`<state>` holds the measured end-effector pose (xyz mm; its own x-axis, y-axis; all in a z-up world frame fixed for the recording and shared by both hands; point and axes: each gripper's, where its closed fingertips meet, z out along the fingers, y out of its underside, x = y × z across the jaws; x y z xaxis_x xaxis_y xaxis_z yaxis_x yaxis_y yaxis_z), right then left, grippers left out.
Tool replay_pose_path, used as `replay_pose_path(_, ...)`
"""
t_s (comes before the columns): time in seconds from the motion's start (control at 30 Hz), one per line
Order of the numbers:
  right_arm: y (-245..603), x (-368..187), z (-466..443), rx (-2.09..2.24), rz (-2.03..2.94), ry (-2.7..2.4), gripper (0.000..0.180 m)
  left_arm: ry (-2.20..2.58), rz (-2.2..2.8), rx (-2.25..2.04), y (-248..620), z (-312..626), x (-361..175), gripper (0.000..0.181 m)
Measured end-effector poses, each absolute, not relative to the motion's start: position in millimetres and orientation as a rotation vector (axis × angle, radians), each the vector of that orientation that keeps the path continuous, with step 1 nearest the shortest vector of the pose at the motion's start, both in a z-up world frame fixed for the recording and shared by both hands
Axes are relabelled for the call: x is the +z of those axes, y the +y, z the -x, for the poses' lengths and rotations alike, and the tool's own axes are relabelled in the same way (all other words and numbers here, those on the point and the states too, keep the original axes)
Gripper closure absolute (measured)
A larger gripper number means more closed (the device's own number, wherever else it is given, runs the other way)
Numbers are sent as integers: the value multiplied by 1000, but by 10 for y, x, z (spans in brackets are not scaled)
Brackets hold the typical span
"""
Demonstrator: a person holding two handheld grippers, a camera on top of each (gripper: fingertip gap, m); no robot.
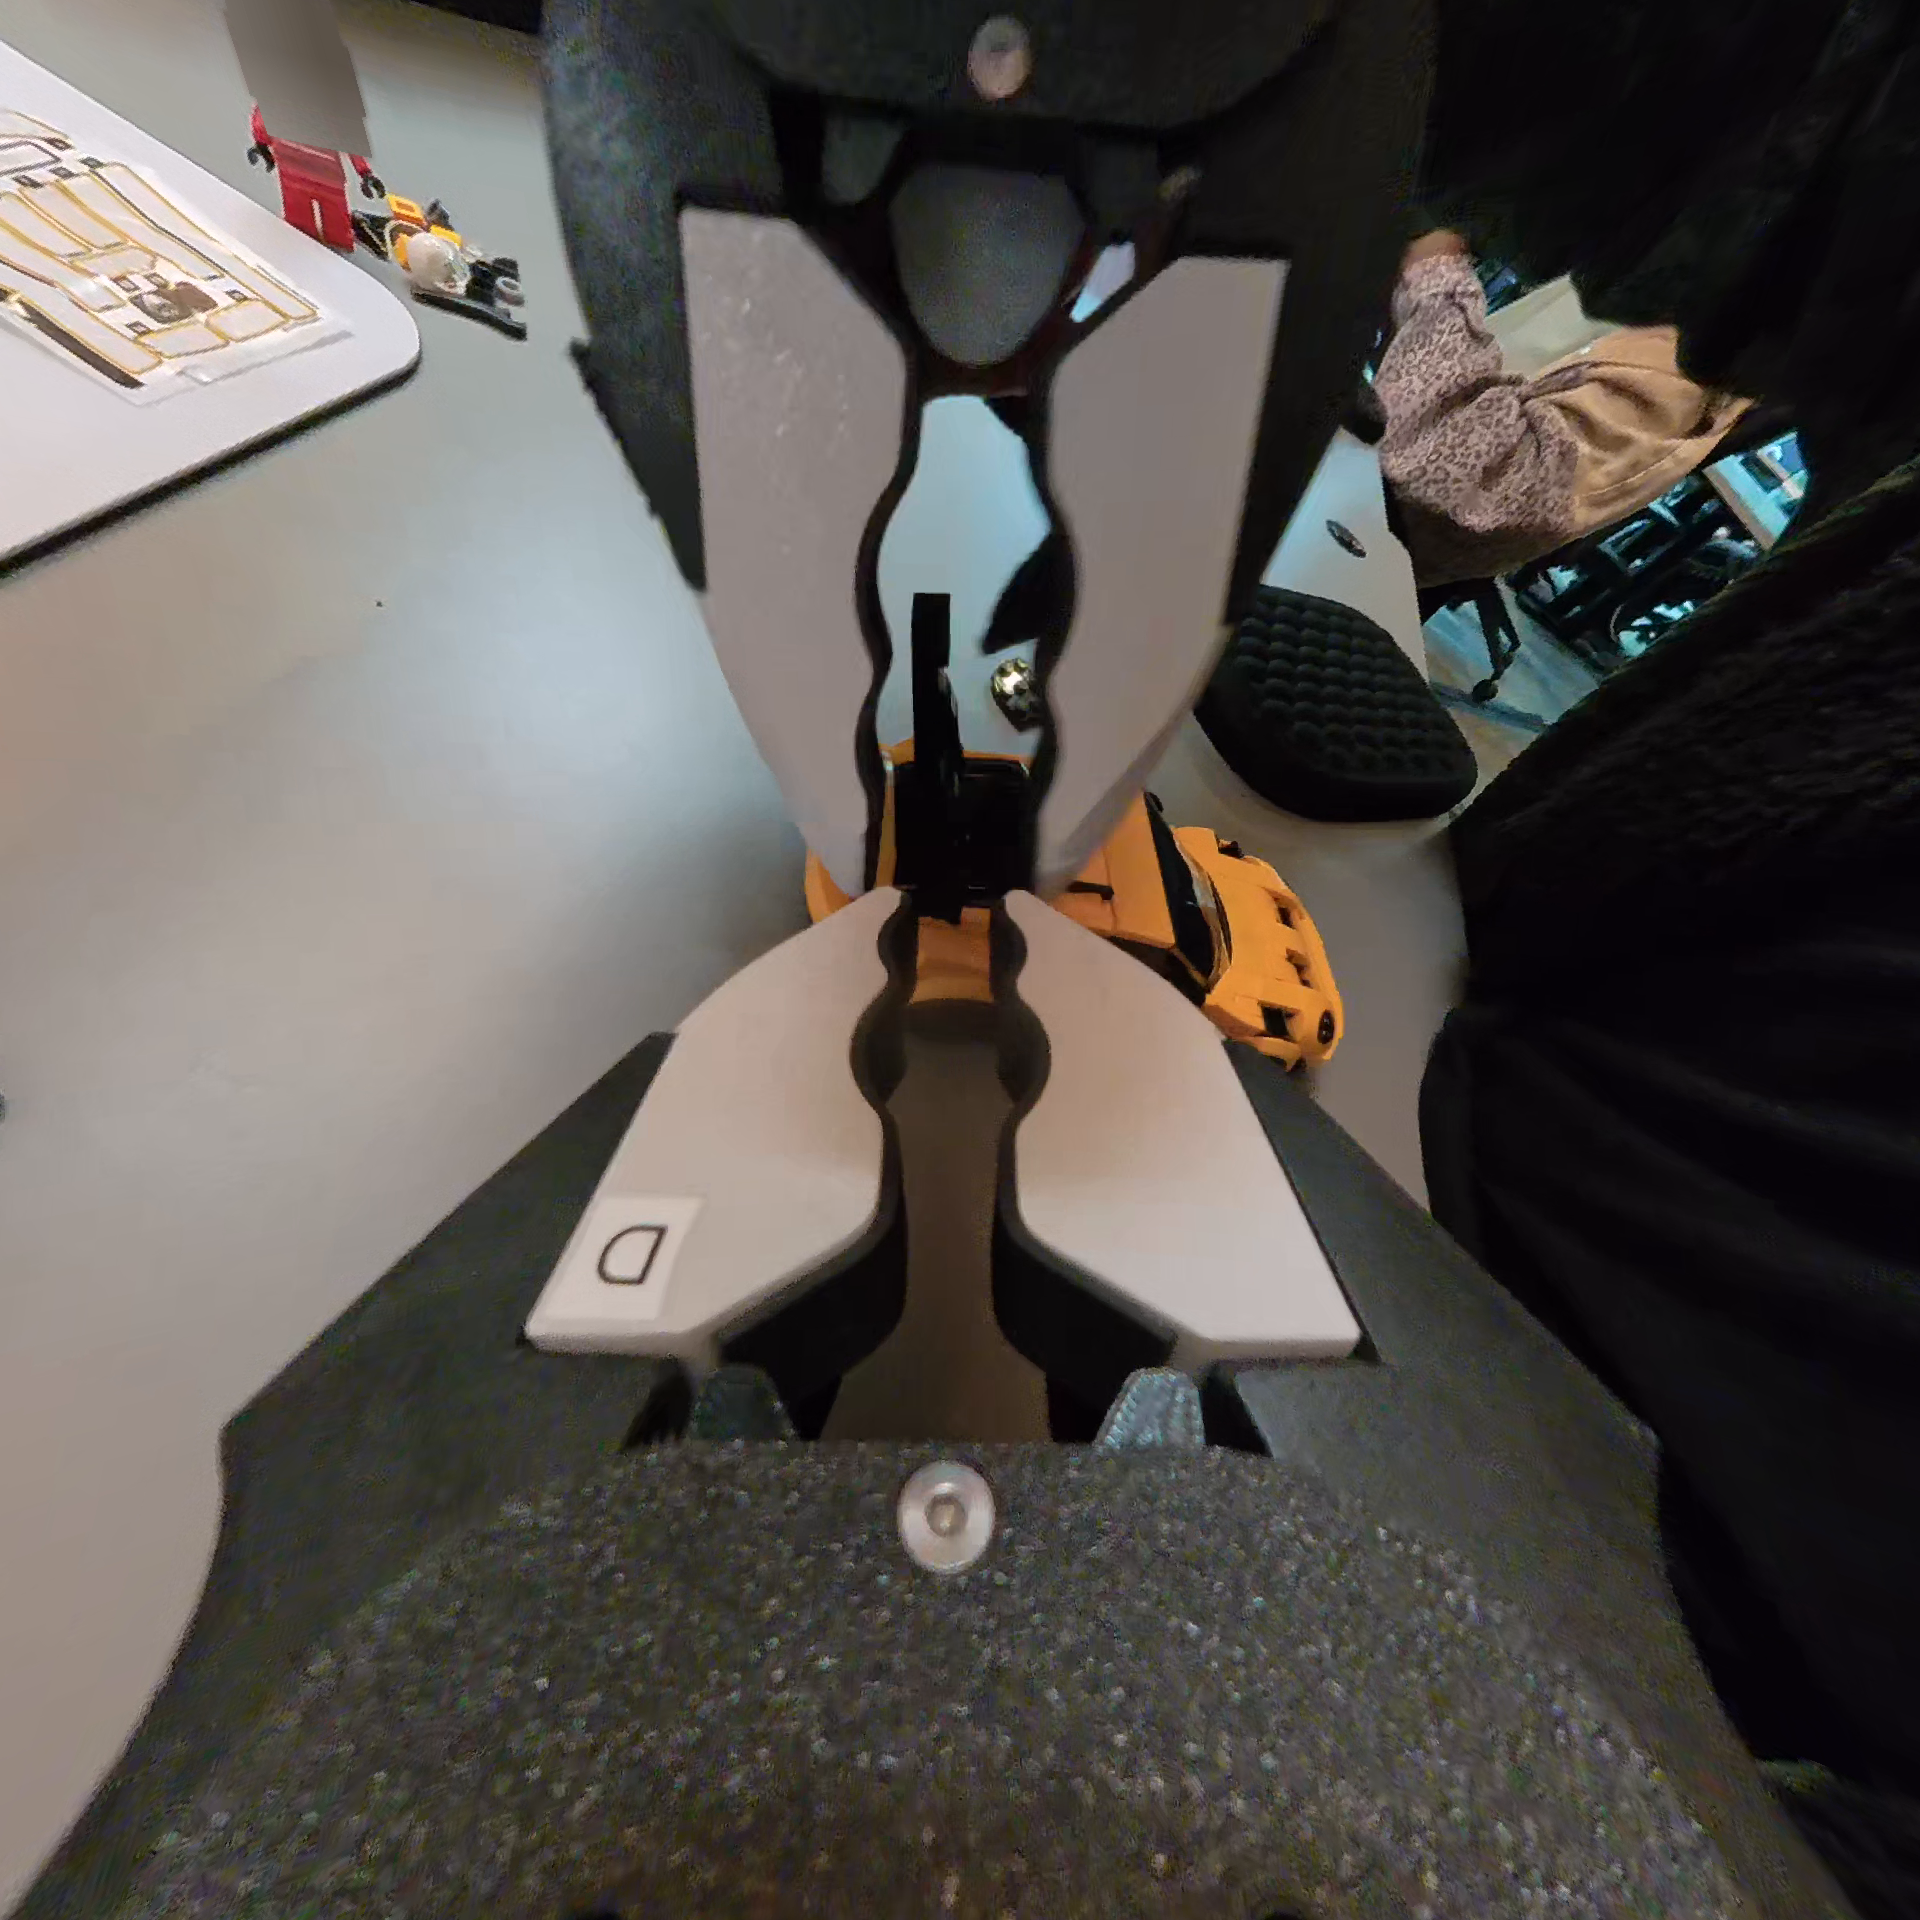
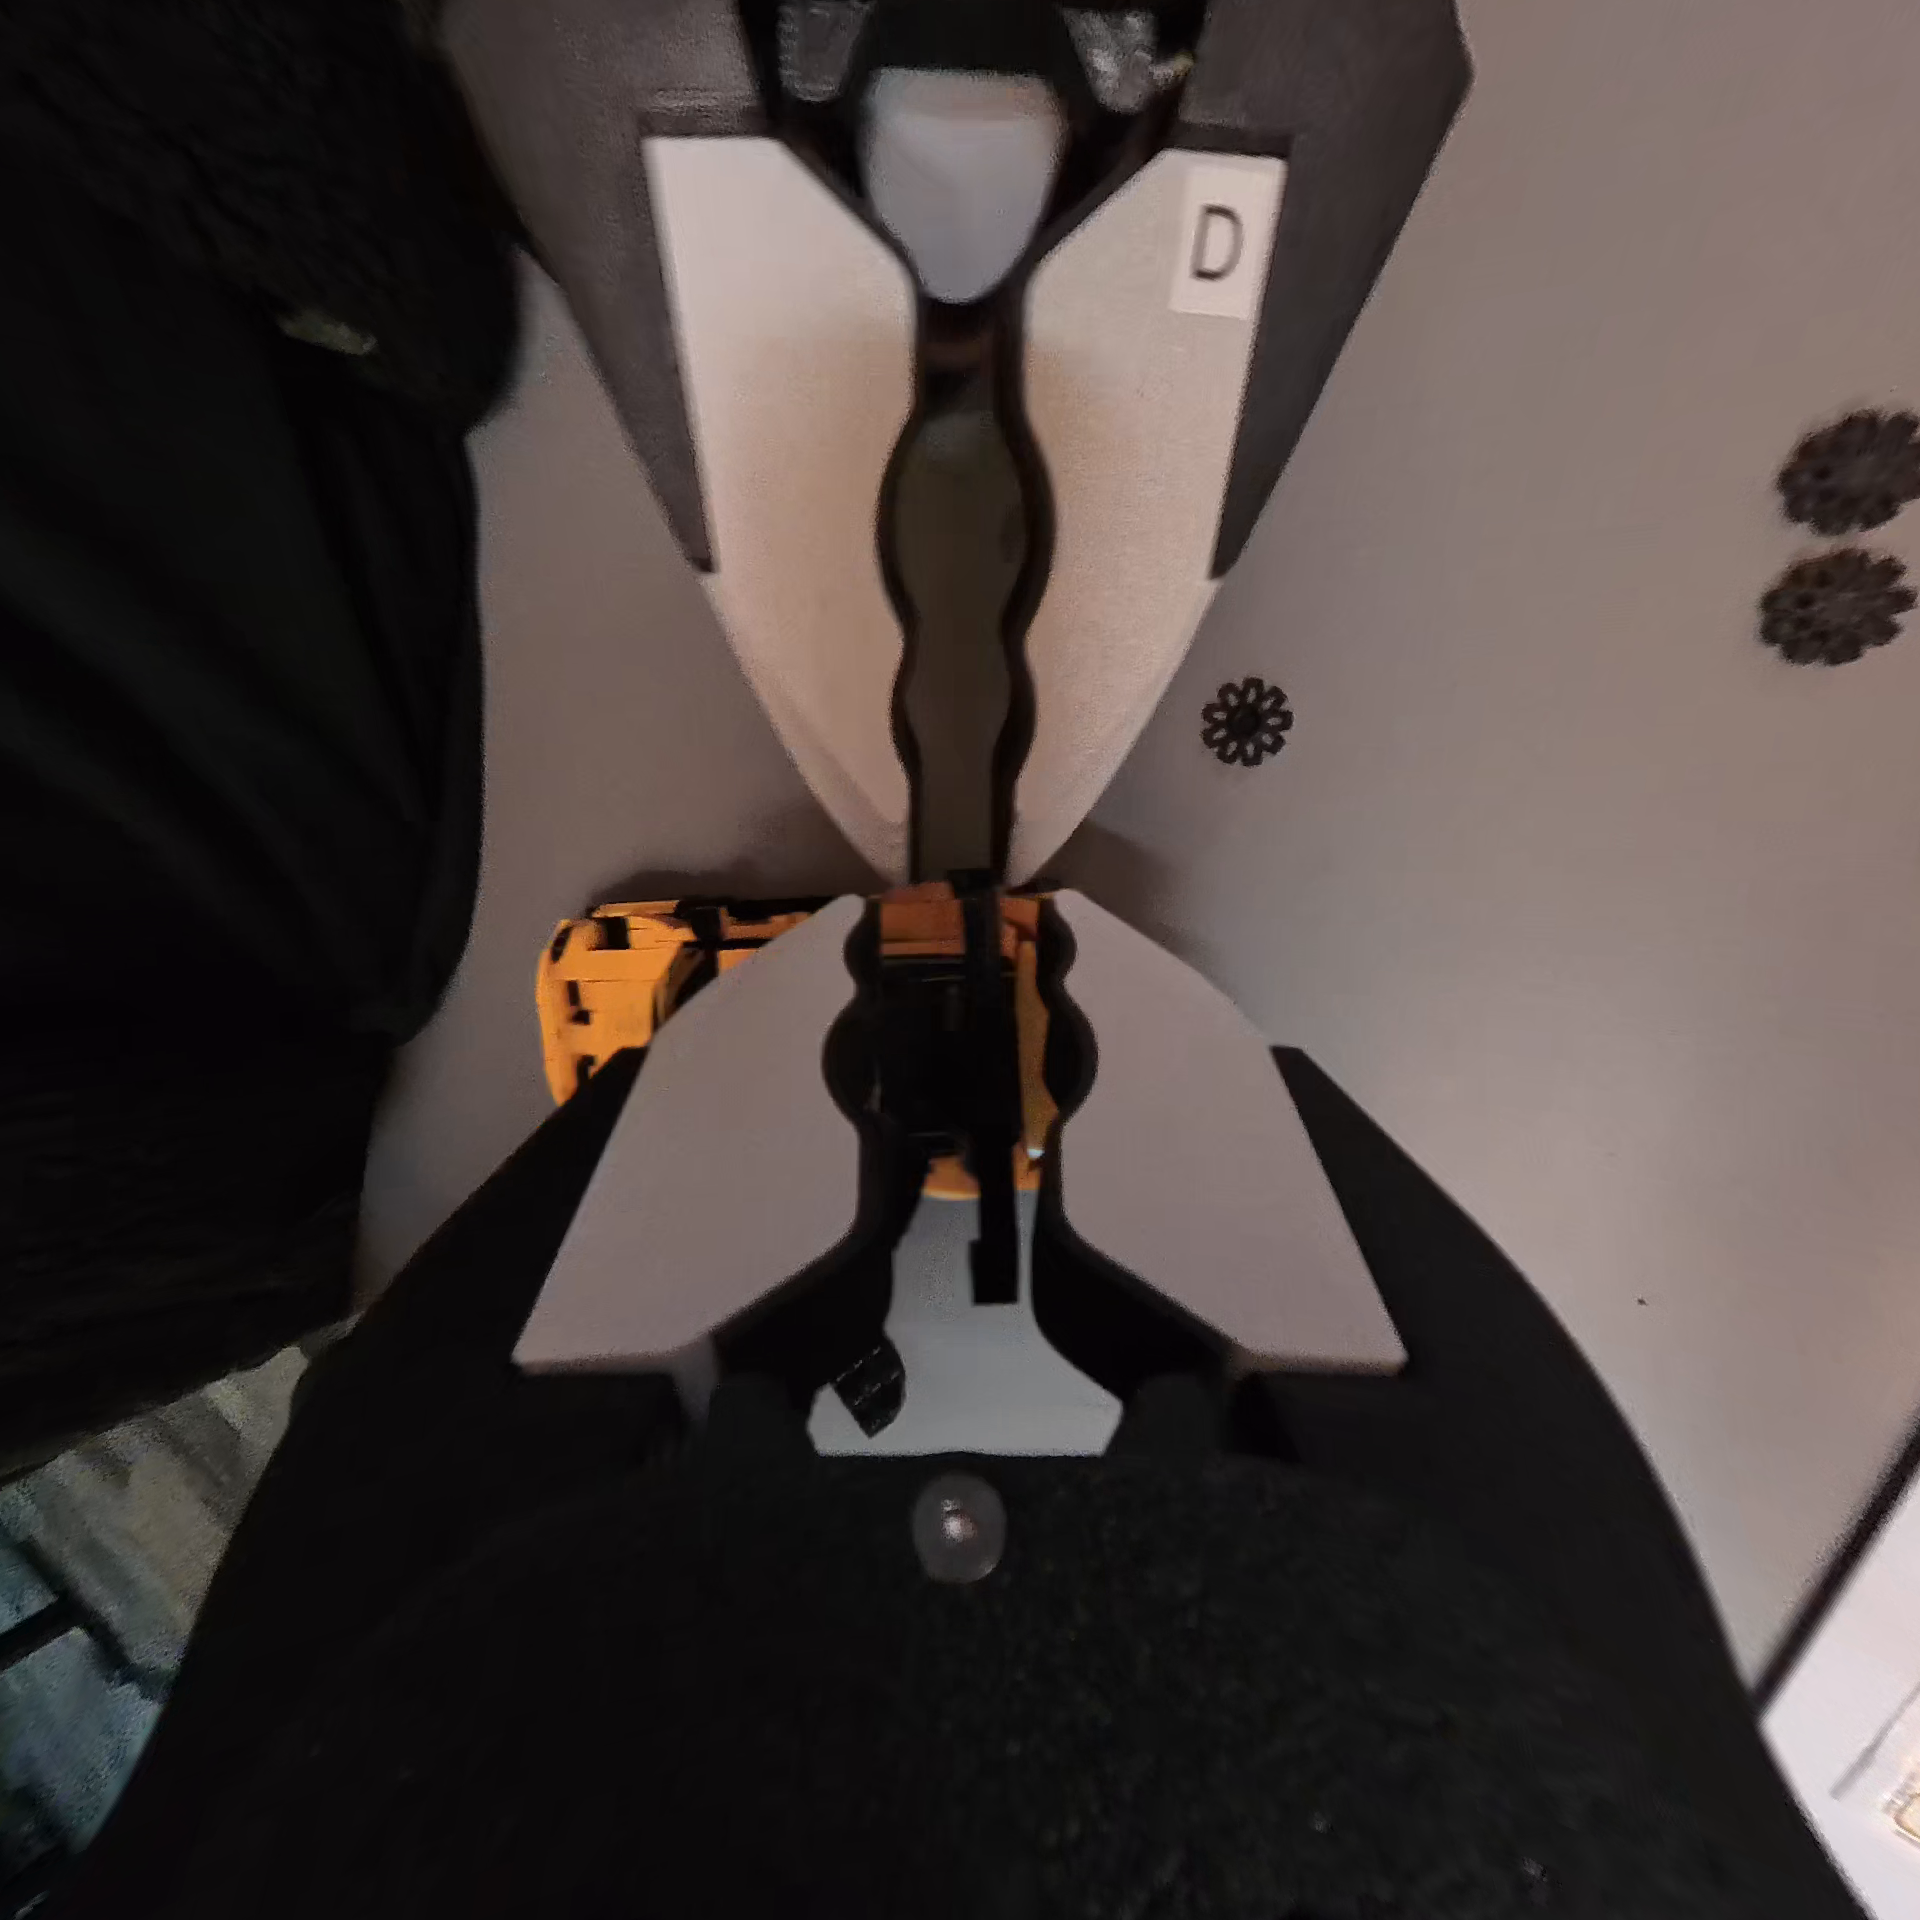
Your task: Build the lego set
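Grey table (image 1: 312,831): lying under everything.

Right gripper (image 1: 951,883), reaching down from top of frame: clenching on the black piece (image 1: 930,727).

Left gripper (image 1: 951,904), rising from bottom centre: narrowed around the car; grasp cannot be told.

Yellow toy car (image 1: 1226,935), centre: sitting between both tips.

Risk (a judgement): crowded tips are hiding the seat, so skewed pressing could pop the piece loose.

Loose wheel rims (image 2: 1245,722), right of frame: lying well apart.

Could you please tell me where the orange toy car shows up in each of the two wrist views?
Left wrist view: the orange toy car sits just right of centre, partly behind the meeting tong tips.
Right wrist view: it lies left of centre, mostly hidden by the near tongs.
Shared landmark: the black piece standing at the car, between the tong tips.
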<state>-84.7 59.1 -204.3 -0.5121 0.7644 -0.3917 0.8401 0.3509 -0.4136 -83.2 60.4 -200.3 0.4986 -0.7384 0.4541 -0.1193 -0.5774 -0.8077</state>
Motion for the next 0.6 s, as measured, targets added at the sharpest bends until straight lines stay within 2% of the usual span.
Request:
replay_pose_path(0.3, 1007, -1667, 542, -1143, -1906, 2582, 147, 707, 2014, -925, 661, 832, -2024, 157)
replay_pose_path(0.43, 1133, -1776, 301, -1343, -2106, 2471, 150, 694, 2031, -880, 732, 823, -2050, 161)
replay_pose_path(0.6, 1088, -1941, 272, -1514, -2106, 2383, 151, 733, 2049, -865, 737, 780, -2070, 172)
